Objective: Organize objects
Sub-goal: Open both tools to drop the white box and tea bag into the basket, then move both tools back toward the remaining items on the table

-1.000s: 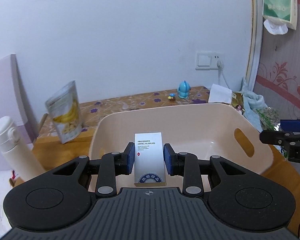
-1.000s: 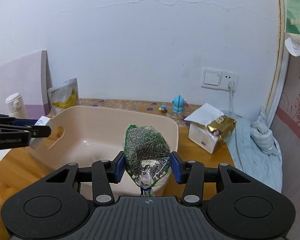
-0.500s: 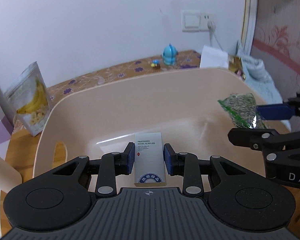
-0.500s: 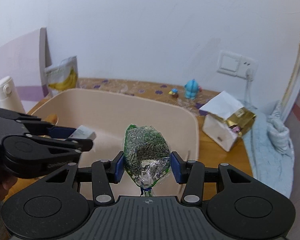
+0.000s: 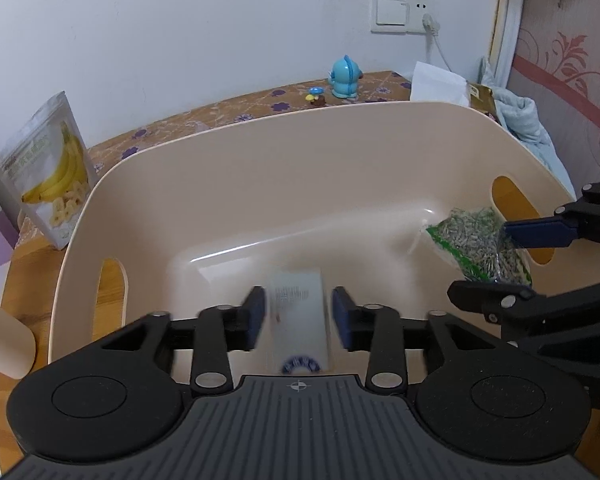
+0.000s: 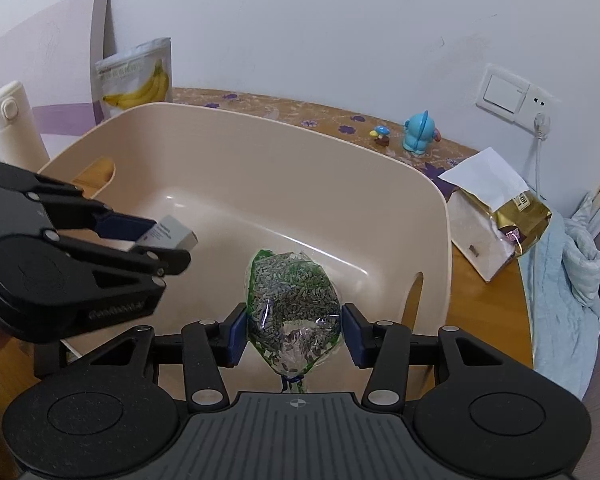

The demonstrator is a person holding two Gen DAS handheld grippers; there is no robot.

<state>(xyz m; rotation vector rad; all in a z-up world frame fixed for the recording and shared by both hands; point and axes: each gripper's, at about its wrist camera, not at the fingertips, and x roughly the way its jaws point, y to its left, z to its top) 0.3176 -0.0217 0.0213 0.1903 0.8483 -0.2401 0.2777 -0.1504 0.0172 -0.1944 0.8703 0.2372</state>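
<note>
A beige plastic tub (image 5: 260,128) (image 6: 300,128) fills both views. Above its floor, my left gripper (image 5: 299,316) (image 6: 171,240) has its jaws opening. The white hotel-supplies box (image 5: 298,312) (image 6: 176,234) sits blurred between the blue pads, with a thin gap on each side. My right gripper (image 6: 295,334) (image 5: 480,262) is over the tub's right end, near the handle slot. Its jaws are opening too. The clear bag of dark seeds with green edging (image 6: 294,304) (image 5: 476,240) still stands between its pads and touches both.
A banana-chip pouch (image 5: 48,168) (image 6: 136,76) leans on the wall at the left beside a cream bottle (image 6: 12,124). A blue figurine (image 6: 418,132) stands behind the tub. A white and gold paper bag (image 6: 496,216) and a pale blue cloth (image 6: 568,288) lie to the right.
Both grippers have come forward and down over the tub. The left pads have spread away from the box, which now looks blurred. The right pads have widened slightly around the seed bag.
</note>
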